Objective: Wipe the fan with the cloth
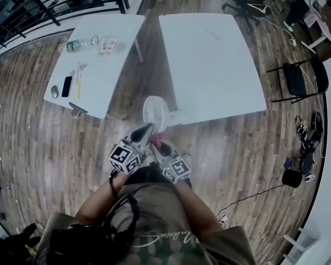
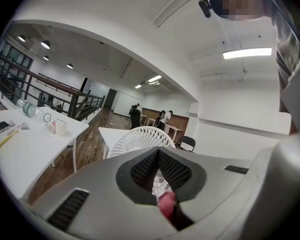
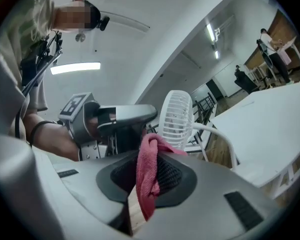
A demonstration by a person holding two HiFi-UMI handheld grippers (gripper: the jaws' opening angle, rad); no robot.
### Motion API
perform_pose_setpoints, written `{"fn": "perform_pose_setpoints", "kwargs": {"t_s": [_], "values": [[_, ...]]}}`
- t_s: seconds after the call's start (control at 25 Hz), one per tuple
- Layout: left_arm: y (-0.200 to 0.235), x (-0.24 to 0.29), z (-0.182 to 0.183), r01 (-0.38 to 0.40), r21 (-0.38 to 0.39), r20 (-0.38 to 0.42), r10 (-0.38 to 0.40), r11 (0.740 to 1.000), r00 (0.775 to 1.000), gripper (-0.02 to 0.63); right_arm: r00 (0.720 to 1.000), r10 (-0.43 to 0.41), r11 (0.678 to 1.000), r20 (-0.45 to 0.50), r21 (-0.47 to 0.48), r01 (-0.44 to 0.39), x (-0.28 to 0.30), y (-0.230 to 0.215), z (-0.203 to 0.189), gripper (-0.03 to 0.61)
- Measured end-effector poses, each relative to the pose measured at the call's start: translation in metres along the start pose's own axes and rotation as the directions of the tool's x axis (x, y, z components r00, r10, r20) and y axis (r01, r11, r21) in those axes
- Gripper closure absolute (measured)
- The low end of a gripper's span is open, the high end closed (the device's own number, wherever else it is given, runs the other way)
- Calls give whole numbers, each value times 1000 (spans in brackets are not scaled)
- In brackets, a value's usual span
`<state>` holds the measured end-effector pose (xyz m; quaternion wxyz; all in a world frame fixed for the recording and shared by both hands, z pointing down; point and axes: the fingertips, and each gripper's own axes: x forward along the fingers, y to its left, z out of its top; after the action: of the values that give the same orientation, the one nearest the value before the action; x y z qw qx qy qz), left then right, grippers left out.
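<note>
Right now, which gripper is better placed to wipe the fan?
Right. The right gripper is clamped on the red cloth, with the fan just beyond it. The left gripper is shut, with no cloth clearly held.

We saw bright, even light from a long white ceiling strip lamp (image 2: 247,53), heavy fisheye bending, dark corners, and haze over the round white plastic fan (image 1: 155,114).

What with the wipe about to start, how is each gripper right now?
Left gripper: closed, apparently empty.
Right gripper: closed on the pink cloth.
</note>
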<state>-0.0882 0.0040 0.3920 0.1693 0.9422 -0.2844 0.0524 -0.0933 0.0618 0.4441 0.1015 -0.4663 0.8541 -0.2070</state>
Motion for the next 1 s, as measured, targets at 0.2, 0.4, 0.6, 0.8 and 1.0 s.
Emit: {"fn": "perform_pose_setpoints", "kwargs": {"t_s": [0.2,0.4,0.6,0.8,1.0], "values": [[14,-15,12,-10,-9,30,10,1000,999,595,1000,-28,999,-1,15,28,-6,-5,-3,492],[28,-25,19,-25,-53,69,28,998,997,595,963,-203,977,175,97,189,-36,-50,67,489],[24,-21,18,-1,-74,80,7,997,997,595,943,-217,976,253,58,209,-18,-68,122,489],[21,-17,13,26,-104,77,-18,994,997,595,933,-202,979,298,79,186,-3,-62,151,489],[21,-16,15,33,-107,101,-22,994,995,595,952,-161,986,259,81,145,2,-41,130,489]]}}
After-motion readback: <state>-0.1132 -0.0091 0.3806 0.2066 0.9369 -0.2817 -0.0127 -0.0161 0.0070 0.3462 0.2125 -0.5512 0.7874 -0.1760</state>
